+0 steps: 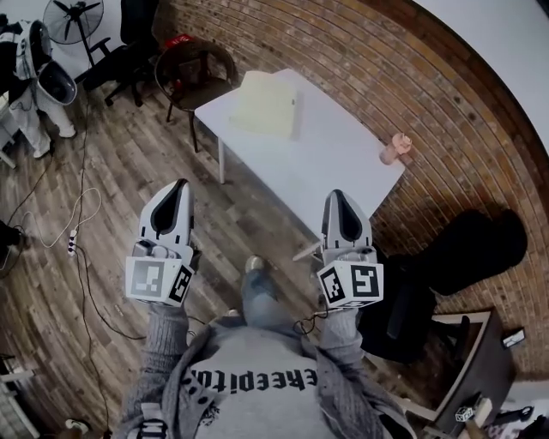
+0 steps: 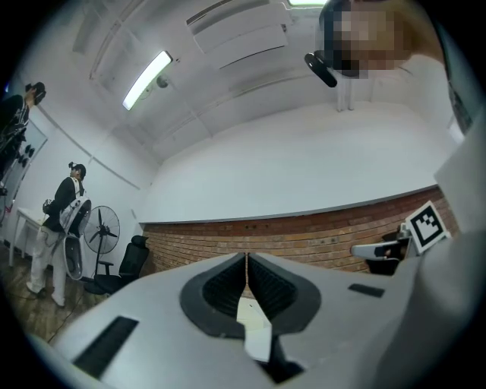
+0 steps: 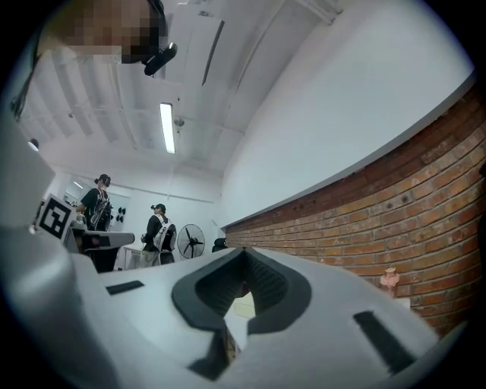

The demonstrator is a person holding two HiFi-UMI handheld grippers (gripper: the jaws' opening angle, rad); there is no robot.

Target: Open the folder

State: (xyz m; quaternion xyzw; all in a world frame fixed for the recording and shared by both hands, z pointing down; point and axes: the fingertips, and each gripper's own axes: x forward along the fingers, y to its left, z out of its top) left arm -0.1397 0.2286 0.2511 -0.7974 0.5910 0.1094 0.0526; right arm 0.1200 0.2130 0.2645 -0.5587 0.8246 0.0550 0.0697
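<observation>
while the person stands back from the white table (image 1: 330, 167), both grippers are held up in the air over the wooden floor (image 1: 103, 197), well short of the table's near edge

the left gripper (image 1: 179, 186) has its jaws pressed together, pad against pad, closed only on themselves – its own view (image 2: 246, 255) shows the two dark ribbed pads meeting in a thin line. the right gripper (image 1: 336, 196) is the same: jaws together, and in the right gripper view (image 3: 243, 251) the pads meet at the tip with no object between them

the folder (image 1: 268, 105), pale yellow, lies flat on the far end of the table, well apart from both grippers. its cover is down and shut, so what it holds cannot be seen. a small pink object (image 1: 395, 148) stands near the table's right corner, close to the brick wall (image 1: 412, 77); whether it is a cup or a figure cannot be told – it also shows in the right gripper view (image 3: 389, 278)

a dark chair (image 1: 196, 73) sits at the table's far end, and a standing fan (image 1: 73, 17) is off to the far left
</observation>
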